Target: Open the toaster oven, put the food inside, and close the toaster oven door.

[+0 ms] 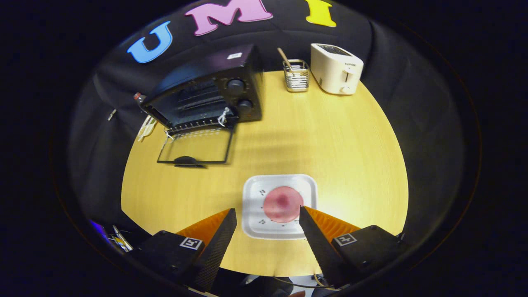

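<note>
1. Hovering over the table (342,140), my claw (267,212) is spread wide, pinching nothing.
2. I see the pink food (282,203) on a white plate (251,194), lying between my fingertips, the right tip at its edge.
3. I see the oven (206,93) well beyond, its door (197,146) dropped open flat.
4. I see a white toaster (336,68) and a wire holder (296,76) standing beside it, farther back.

Bright overhead light on the table (330,140), soft shadows, slight motion blur, strong fisheye bending at edges
</note>
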Demonstrator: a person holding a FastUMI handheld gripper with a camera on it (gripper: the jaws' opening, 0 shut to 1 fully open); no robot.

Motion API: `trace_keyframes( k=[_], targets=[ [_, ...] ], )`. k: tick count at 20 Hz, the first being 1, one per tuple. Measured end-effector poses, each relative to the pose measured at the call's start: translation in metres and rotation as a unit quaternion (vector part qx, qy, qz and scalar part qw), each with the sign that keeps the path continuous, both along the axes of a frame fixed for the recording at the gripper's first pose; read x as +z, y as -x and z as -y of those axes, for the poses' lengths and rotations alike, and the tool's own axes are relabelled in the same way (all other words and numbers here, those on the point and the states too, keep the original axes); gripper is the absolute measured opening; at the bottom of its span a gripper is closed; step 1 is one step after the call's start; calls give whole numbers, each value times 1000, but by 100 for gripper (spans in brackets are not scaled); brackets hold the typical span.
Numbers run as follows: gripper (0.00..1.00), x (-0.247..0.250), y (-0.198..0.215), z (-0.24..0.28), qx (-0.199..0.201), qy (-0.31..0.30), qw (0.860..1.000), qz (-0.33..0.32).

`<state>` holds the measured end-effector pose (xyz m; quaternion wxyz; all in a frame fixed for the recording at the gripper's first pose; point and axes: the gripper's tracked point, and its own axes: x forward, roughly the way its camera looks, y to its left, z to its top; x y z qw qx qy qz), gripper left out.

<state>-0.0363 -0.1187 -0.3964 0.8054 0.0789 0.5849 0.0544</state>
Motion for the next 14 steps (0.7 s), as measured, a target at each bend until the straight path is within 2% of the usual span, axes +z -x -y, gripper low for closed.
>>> trace_keyframes(
  k=[4, 7, 8, 10, 12, 13, 14],
  targets=[
    [99, -40, -5, 56, -8, 11, 999, -50],
    [99, -66, -4, 64, -6, -5, 996, -84],
    [95, -76, -5, 66, -5, -8, 995, -96],
    [81, -90, -2, 65, 8, -8, 994, -111],
    [80, -100, 0, 62, 26, -7, 992, -121],
    [74, -103, 0, 63, 25, -1, 991, -130],
    [54, -109, 1, 60, 24, -2, 991, -135]
  ],
)
